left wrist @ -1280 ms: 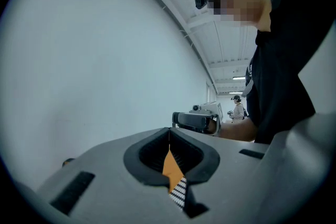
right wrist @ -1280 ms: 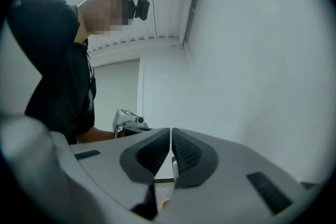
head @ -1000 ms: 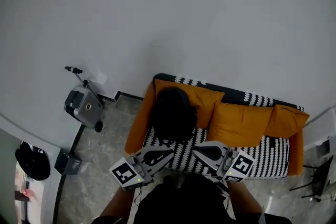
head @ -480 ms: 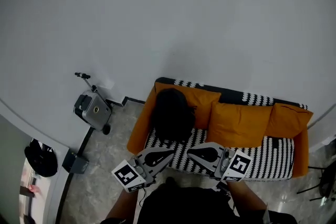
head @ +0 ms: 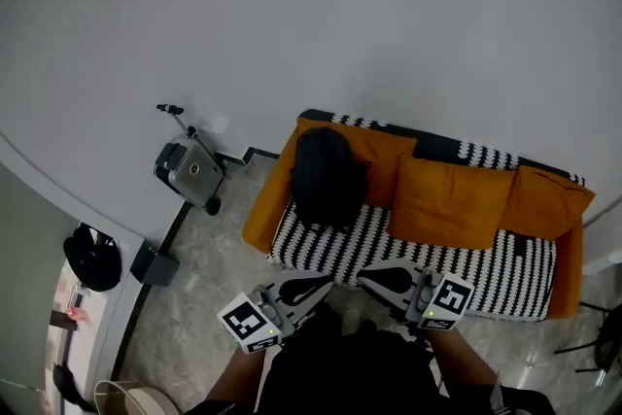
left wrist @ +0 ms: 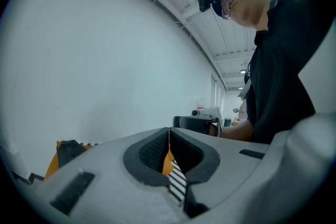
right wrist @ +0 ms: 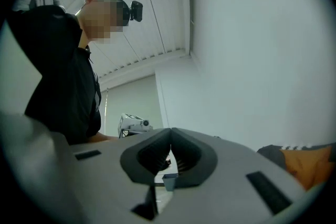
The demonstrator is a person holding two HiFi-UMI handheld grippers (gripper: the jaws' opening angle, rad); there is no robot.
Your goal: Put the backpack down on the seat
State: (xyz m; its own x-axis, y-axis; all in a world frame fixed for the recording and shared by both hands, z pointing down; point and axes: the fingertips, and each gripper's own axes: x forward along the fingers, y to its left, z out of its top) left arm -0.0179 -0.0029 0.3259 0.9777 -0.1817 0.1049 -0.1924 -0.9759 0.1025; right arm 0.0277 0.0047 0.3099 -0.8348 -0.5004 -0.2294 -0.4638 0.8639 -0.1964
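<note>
Left of the sofa (head: 260, 214), against the pale wall (head: 292, 15), stands a grey machine (head: 191, 170) with a thin handle sticking up from it. Nearer to us along the same wall a small dark box (head: 155, 264) sits on the stone-look floor (head: 209, 267), and a round black thing (head: 93, 258) lies beyond the floor's edge at far left. At the far right edge a thin black frame (head: 601, 345) stands on the floor, well apart from everything else.

The backpack (head: 328, 178) is on the sofa's black-and-white patterned seat (head: 437, 258), at its left end. It stands upright against the orange back cushion (head: 391, 172), close to the armrest. Two more orange cushions lean beside it, the middle cushion (head: 449, 201) just right of the backpack and the right cushion (head: 549, 199) at the far end. Between our grippers and the backpack runs the front strip of the seat.

Our left gripper (left wrist: 169, 127) has its jaws pressed together with nothing held; past them only a sliver of orange and patterned sofa shows. Our right gripper (right wrist: 171, 129) likewise has its jaw tips meeting and carries nothing. Both are in front of the seat's edge, apart from the backpack.

As for containers, a rounded beige rim (head: 131, 400) shows at the lower left corner, perhaps a bin; what it holds we cannot tell. In the right gripper view a small grey-blue tub (right wrist: 169, 182) stands on the floor, its inside hidden from us.
</note>
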